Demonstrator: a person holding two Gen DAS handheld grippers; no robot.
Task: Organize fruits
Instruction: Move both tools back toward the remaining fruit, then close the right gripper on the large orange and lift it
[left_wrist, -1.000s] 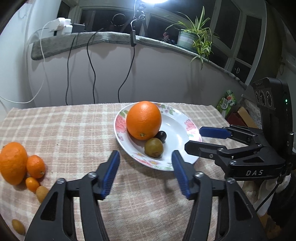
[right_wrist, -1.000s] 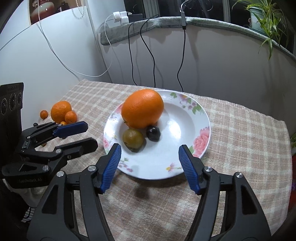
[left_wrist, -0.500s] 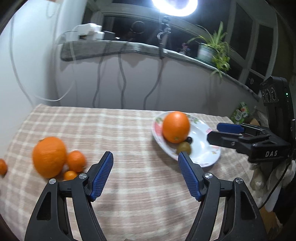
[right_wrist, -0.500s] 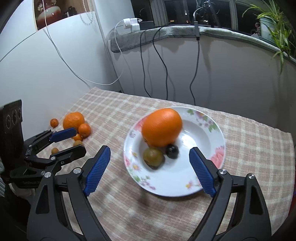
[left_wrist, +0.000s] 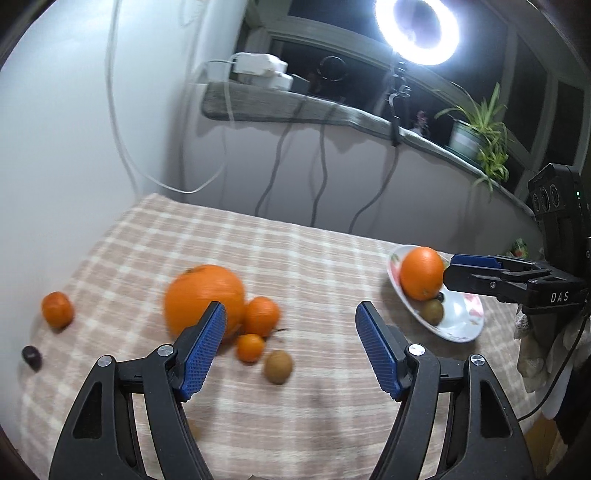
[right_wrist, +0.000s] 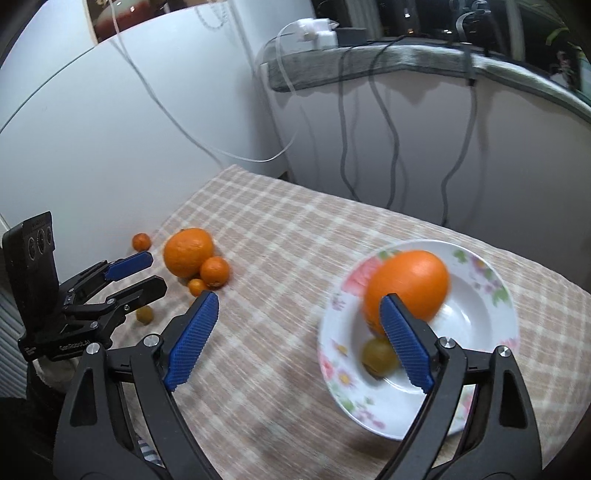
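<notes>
A floral plate (right_wrist: 491, 280) holds a big orange (right_wrist: 410, 284) and a kiwi (right_wrist: 376, 352); it also shows at the right of the left wrist view (left_wrist: 469, 325). On the checked cloth at the left lie a big orange (left_wrist: 203, 299), a mandarin (left_wrist: 261, 315), a small kumquat (left_wrist: 250, 347), a kiwi (left_wrist: 279, 366), another mandarin (left_wrist: 56, 309) and a dark grape (left_wrist: 31, 356). My left gripper (left_wrist: 290, 338) is open and empty above this pile. My right gripper (right_wrist: 299, 339) is open and empty, just left of the plate.
A white wall runs along the table's left edge. A grey ledge (left_wrist: 332, 110) with chargers, hanging cables, a ring light (left_wrist: 417, 29) and a potted plant (left_wrist: 476, 129) stands behind the table. The table's right edge is past the plate.
Both grippers have swung left. The left one went from facing the plate to facing the loose fruit pile. The right one now has the plate at its right finger.
</notes>
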